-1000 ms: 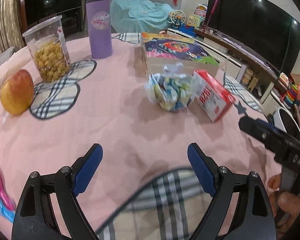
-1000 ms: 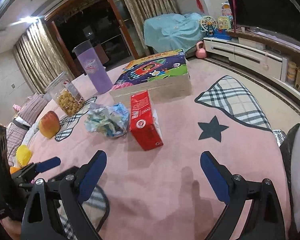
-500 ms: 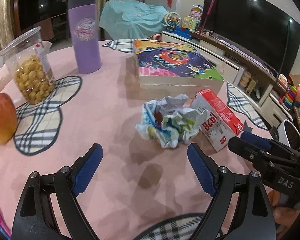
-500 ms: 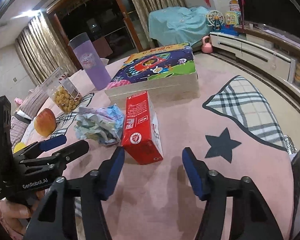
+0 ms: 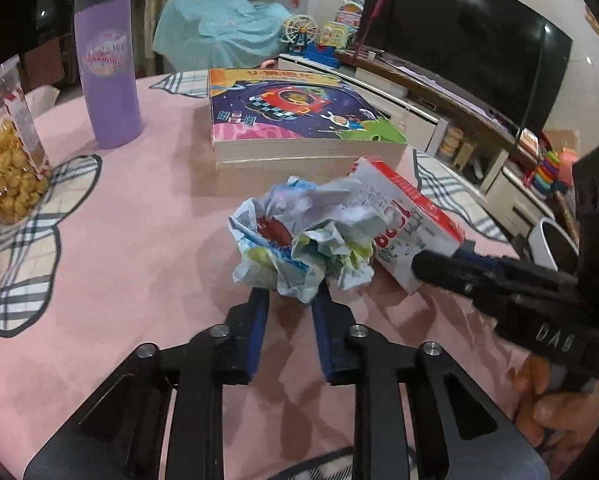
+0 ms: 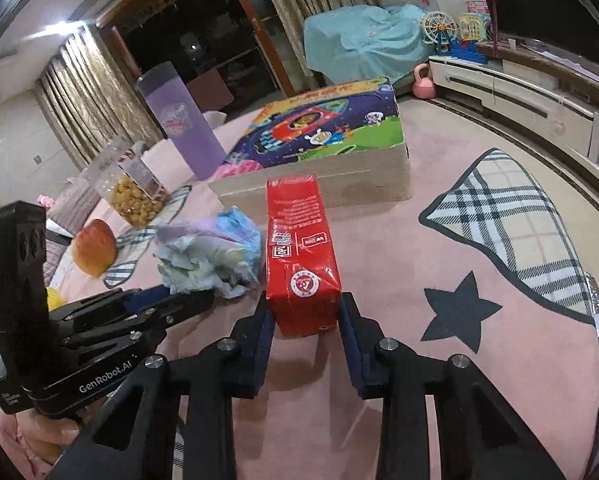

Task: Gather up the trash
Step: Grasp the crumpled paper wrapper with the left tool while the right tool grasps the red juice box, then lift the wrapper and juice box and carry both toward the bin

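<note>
A crumpled blue-and-white wrapper (image 5: 303, 236) lies on the pink tablecloth (image 5: 139, 240), touching a red and white carton (image 5: 415, 216) on its right. My left gripper (image 5: 291, 294) is closing, and its blue pads pinch the wrapper's near lower edge. In the right wrist view the carton (image 6: 299, 248) lies lengthwise, pointing away from me. My right gripper (image 6: 304, 312) is closing too, with its pads against both sides of the carton's near end. The left gripper (image 6: 167, 300) shows there at the wrapper (image 6: 207, 256), and the right gripper (image 5: 439, 268) shows in the left wrist view.
Behind the trash lies a large space-themed puzzle box (image 5: 299, 120). A purple tumbler (image 5: 107, 68), a popcorn jar (image 5: 7, 152) and an apple (image 6: 93, 250) stand further left. A white bin (image 5: 551, 240) sits off the table's right edge, near a hand (image 5: 547, 412).
Both grippers moved forward to the trash. Their jaws went from wide apart to narrow, the left around the wrapper's edge and the right around the carton's near end.
</note>
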